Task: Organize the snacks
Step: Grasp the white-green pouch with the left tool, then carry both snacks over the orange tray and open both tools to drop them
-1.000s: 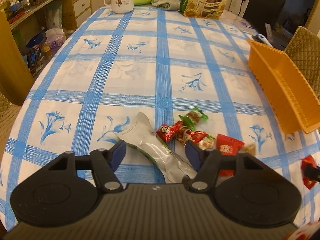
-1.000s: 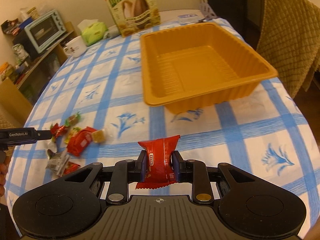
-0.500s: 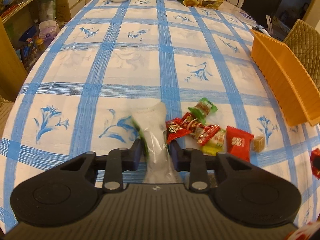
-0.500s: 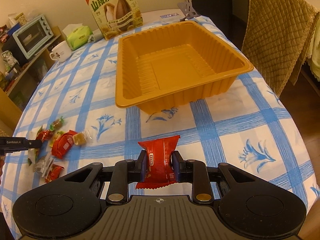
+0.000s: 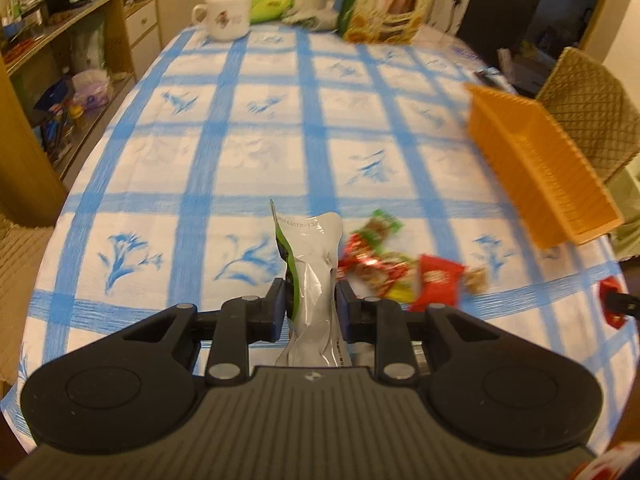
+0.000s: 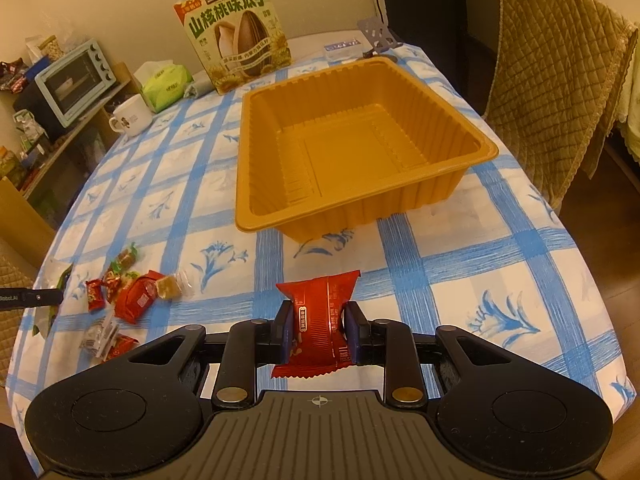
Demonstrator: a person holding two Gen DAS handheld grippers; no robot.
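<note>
Snacks are mid-transfer toward the orange tray (image 6: 360, 140), which sits empty on the blue-checked table (image 6: 500, 264). The right tool (image 6: 316, 330) is clamped on a red packet (image 6: 320, 320) held short of the tray's near wall; the packet's long axis runs straight ahead toward the tray. The left tool (image 5: 310, 306) has just been closing and now pinches a silver-and-green pouch (image 5: 312, 272) to the tray's left, lifted clear of the table, its long axis along the fingers and its sealed end pointing away from the tool. Beside it, the loose candy pile (image 5: 396, 264) waits on the table, near the tray. Next, I judge, each tool must carry its load over the rim, then release.
</note>
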